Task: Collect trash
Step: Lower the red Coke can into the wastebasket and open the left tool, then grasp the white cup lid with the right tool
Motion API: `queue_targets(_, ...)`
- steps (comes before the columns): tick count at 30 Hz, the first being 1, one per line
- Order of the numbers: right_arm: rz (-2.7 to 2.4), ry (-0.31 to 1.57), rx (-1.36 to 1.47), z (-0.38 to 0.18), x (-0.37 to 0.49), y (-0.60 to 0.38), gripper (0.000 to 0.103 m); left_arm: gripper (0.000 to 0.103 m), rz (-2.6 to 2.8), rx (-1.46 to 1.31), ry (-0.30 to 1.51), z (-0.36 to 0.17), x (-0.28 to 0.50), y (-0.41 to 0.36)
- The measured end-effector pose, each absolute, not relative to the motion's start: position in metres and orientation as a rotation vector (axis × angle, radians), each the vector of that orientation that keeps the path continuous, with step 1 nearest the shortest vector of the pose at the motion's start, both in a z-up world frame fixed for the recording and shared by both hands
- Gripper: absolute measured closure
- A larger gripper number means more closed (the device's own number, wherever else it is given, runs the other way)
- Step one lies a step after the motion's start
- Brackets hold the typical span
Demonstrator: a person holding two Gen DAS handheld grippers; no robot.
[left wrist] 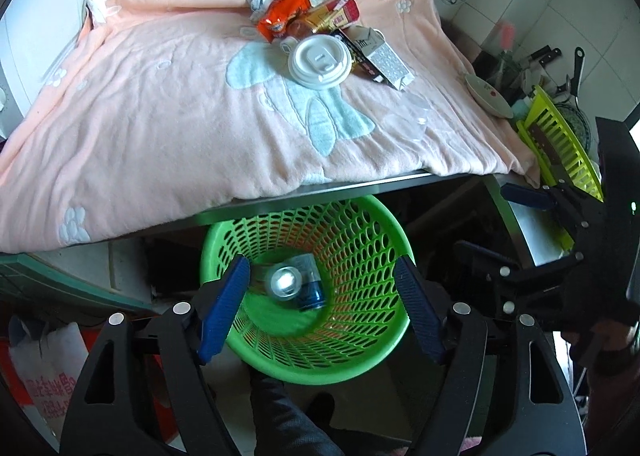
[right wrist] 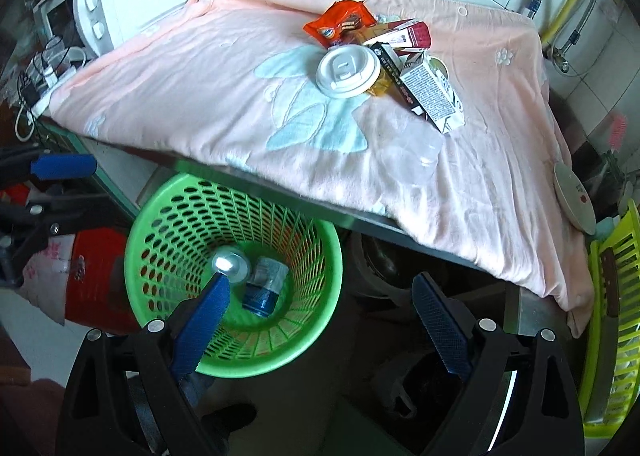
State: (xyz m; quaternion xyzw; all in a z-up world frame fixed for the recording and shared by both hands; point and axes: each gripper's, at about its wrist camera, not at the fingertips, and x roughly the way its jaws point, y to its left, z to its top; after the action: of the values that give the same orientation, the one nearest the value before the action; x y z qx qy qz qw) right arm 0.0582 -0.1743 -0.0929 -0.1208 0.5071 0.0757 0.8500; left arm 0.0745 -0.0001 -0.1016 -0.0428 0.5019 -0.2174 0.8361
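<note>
Over a green mesh wastebasket [left wrist: 362,224] on the floor under the counter's edge, the left gripper [left wrist: 324,288] hangs with its blue pads spread and empty; a can [left wrist: 294,284] lies inside the basket. The right gripper [right wrist: 320,308], beside the basket, is also spread wide and holds nothing. On the pink blanket [right wrist: 200,68] covering the counter, trash waits in a heap: an orange snack wrapper [right wrist: 340,24], a white cup lid [right wrist: 347,71] and a carton [right wrist: 430,94], with a clear plastic cup [right wrist: 412,156] nearer the edge.
</note>
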Motion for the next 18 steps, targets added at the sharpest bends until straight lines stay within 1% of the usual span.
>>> queue_targets(18, 0.150, 0.997, -0.204, -0.071, 0.189, -0.166, 0.014, 0.029, -0.369, -0.132, 1.044, -0.097, 0.126, 0.033)
